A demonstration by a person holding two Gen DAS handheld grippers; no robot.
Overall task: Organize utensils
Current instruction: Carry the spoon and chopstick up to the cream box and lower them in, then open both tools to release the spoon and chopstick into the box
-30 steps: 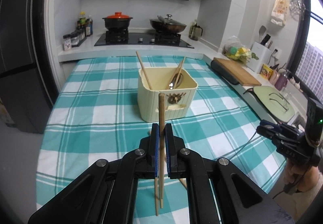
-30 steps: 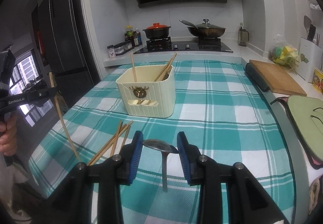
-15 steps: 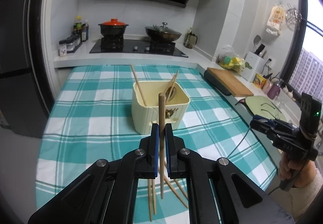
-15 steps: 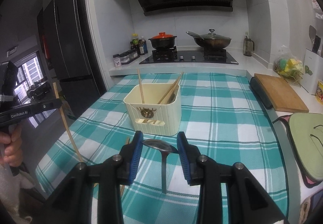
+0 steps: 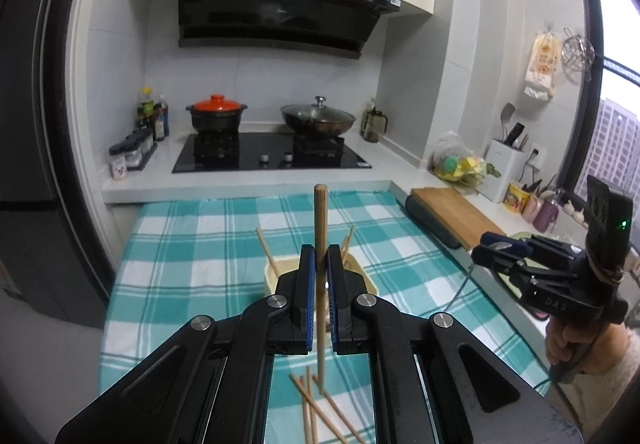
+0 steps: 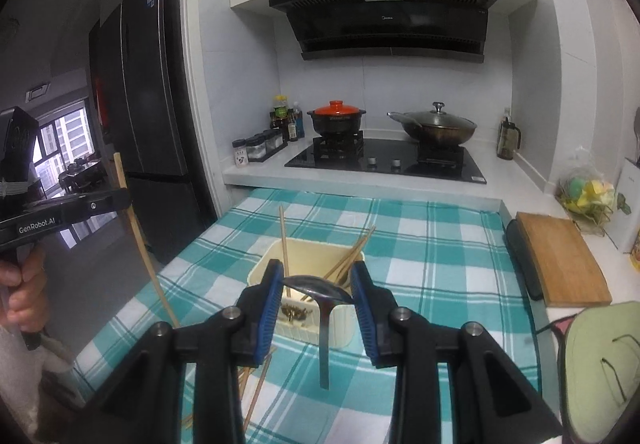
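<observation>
My left gripper (image 5: 320,264) is shut on a wooden chopstick (image 5: 320,220) held upright, high above the table and just in front of the cream utensil holder (image 5: 272,276). Several loose chopsticks (image 5: 316,416) lie on the cloth below it. My right gripper (image 6: 318,284) is shut on a metal spoon (image 6: 324,296), bowl up and handle hanging down, above the near side of the holder (image 6: 312,256), which has chopsticks leaning in it. The left gripper with its chopstick (image 6: 140,244) shows at the left of the right wrist view.
The table carries a teal checked cloth (image 6: 432,244). A wooden cutting board (image 6: 560,260) and a green mat (image 6: 600,360) lie on the counter at the right. The hob with a red-lidded pot (image 6: 338,120) and a wok stands behind. A dark fridge (image 6: 140,104) stands at the left.
Both grippers have risen well above the table with their utensils, and the holder now sits lower in both views. The loose chopsticks stay on the cloth.
</observation>
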